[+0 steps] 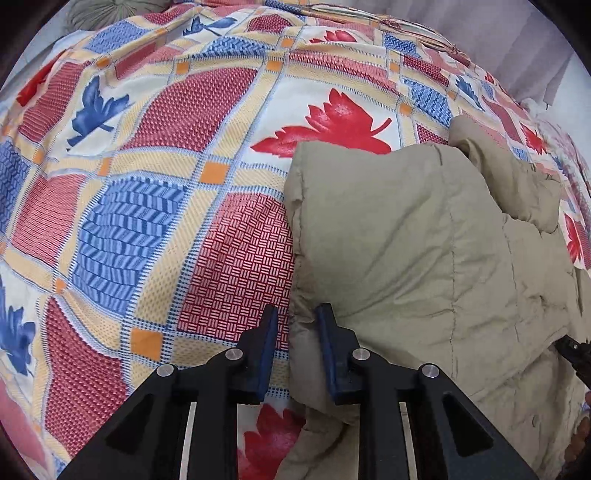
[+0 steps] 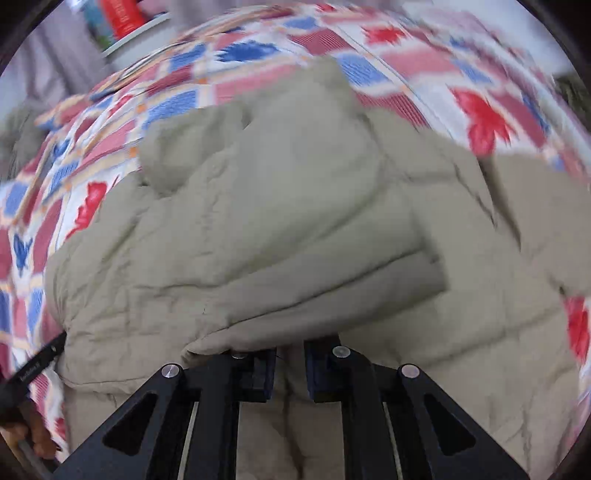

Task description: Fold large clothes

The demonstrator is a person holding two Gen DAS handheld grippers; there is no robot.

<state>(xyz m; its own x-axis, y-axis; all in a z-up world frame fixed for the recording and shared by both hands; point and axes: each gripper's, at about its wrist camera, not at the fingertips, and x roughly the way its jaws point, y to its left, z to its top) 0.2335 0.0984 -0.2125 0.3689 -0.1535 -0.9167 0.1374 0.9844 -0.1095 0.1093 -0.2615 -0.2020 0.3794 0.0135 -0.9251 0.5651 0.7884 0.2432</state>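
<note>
Fabric fills both wrist views: a puffy beige jacket [image 1: 424,240] lies on a bedspread [image 1: 147,184] printed with red and blue leaves and woven-look squares.

Nearest the left camera, the left gripper [image 1: 297,332] straddles the jacket's left edge. Its blue-padded fingers [image 1: 328,343] stand a narrow gap apart with a ridge of the beige cloth pinched between them (the left pad sits over the bedspread side, the right pad against the jacket's top face). Just beyond that edge the jacket rises in a folded, quilted slab; past its far corner a large red leaf shows on the bedspread. At the jacket's right edge, a dark piece of the other tool pokes into the left view.

In the right view, which is blurred, the right gripper [image 2: 290,354] points down into the jacket [image 2: 295,221], its jaws close together with beige cloth bunched in the slot and draped over the left finger; it looks clamped on the jacket. Beyond the gripper a sleeve-like padded fold lies across the jacket's body. Farther off, past the jacket's top, the bedspread [image 2: 480,110] runs to a shelf [image 2: 136,33] holding something red.
</note>
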